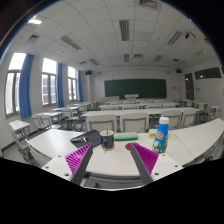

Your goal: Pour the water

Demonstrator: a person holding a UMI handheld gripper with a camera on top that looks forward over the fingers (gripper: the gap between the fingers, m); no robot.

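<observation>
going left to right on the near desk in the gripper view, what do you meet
magenta pad of the left finger → dark cup → green strip lying flat on the desk → blue bottle with a red band. The gripper is open, with the cup just ahead, beyond its fingers.

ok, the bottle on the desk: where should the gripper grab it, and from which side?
Probably the mid-body, below the blue cap and neck. The bottle stands upright on the desk, so a level approach straight ahead from the gripper's side suits it, one finger on each flank. The gripper is open, and the bottle sits beyond its right finger; the dark cup stands apart, left of that path.
</observation>
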